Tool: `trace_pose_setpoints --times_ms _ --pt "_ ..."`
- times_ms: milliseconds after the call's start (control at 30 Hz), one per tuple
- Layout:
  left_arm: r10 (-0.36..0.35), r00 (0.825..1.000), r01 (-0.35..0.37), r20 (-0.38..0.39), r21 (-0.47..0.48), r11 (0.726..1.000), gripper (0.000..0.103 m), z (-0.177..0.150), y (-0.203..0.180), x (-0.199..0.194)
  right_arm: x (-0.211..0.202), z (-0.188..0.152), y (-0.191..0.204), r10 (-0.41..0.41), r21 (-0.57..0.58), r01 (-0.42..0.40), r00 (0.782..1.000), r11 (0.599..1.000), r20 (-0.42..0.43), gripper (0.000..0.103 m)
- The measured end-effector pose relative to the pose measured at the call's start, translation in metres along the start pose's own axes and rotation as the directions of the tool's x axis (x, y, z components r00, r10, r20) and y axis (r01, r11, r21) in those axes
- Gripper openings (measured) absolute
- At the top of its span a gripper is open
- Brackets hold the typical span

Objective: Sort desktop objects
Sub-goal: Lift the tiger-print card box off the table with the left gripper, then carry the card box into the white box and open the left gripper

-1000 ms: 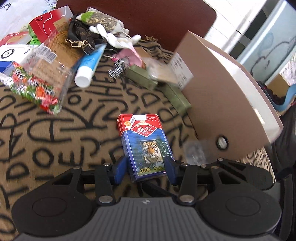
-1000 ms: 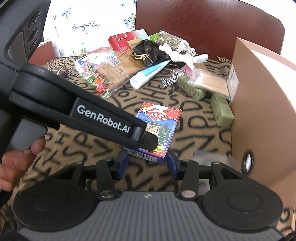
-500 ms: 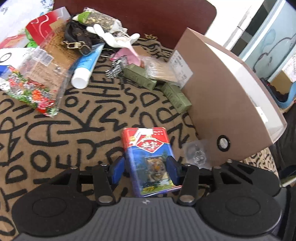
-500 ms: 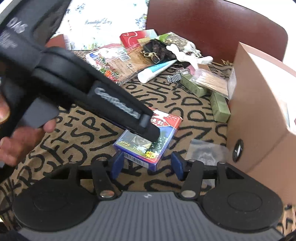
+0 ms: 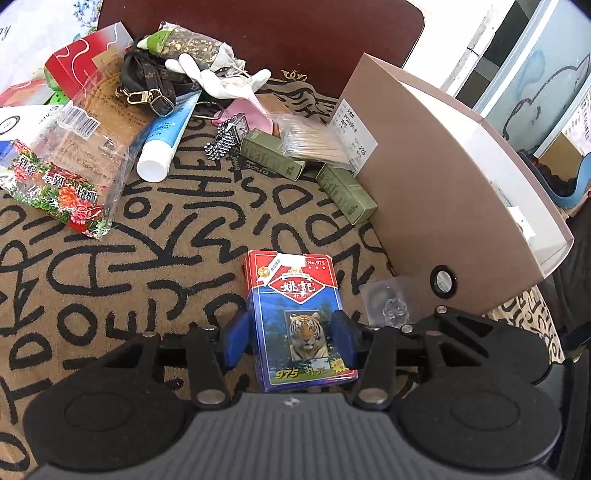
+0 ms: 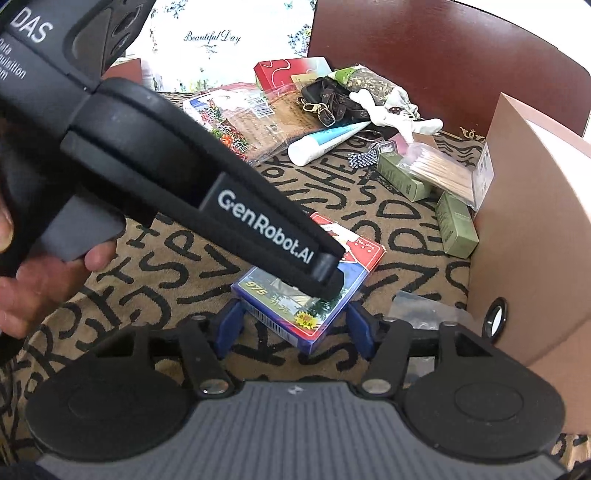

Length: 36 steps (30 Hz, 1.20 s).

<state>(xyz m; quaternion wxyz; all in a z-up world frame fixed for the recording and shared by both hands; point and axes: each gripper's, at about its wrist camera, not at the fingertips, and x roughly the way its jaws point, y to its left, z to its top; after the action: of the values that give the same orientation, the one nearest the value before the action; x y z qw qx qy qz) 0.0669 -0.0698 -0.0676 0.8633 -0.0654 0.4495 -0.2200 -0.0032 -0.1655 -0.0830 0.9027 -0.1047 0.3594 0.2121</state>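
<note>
Cardboard card deck (image 5: 299, 317): tiger-printed, blue and red, clamped between left gripper (image 5: 291, 334) pads, above lettered tan cloth (image 5: 110, 266).
Right gripper (image 6: 295, 325): jaws opening, deck's corner between them, pads off it.
Brown storage box (image 5: 436, 206): just right of deck.
Clear small bag (image 5: 388, 306): at box's foot.
Green cartons (image 5: 345, 192): beside box.

- I note the worktop (image 5: 155, 266) is covered by a tan cloth printed with black letters.
- Behind it I see a dark red-brown chair back (image 5: 295, 33), also in the right wrist view (image 6: 443, 48).
- At far left hangs a white floral fabric reading "Beautiful Day" (image 6: 212, 37).
- To the right I observe pale blue panelling with a drawn outline (image 5: 546, 85) beside a white wall section (image 5: 454, 26).
- Lighting is bright and even, daylight-like.
</note>
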Motion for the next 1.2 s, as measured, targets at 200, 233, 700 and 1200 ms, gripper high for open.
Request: trace_pose_setpoints --times_ms 200,233,700,1200 --pt "0.018 1.0 -0.018 0.017 0.003 1.0 0.047 -0.003 -0.005 -0.011 -0.008 0.0 0.003 0.008 0.009 -0.008 1.0 1.0 -0.002 0.057" --pt "0.021 1.0 -0.021 0.022 0.003 1.0 0.047 -0.003 -0.006 -0.013 -0.01 0.0 0.003 0.008 0.009 -0.008 1.0 1.0 0.001 0.057" --pt "0.024 0.978 -0.037 0.209 0.061 0.997 0.047 0.014 -0.042 -0.075 -0.065 0.026 0.006 -0.033 -0.027 0.038 0.987 0.999 0.159 0.055" --pt "-0.077 0.946 0.012 0.314 0.203 0.979 0.047 0.06 -0.124 -0.092 -0.129 0.045 -0.044 -0.19 -0.035 0.209 0.937 0.977 0.294 0.055"
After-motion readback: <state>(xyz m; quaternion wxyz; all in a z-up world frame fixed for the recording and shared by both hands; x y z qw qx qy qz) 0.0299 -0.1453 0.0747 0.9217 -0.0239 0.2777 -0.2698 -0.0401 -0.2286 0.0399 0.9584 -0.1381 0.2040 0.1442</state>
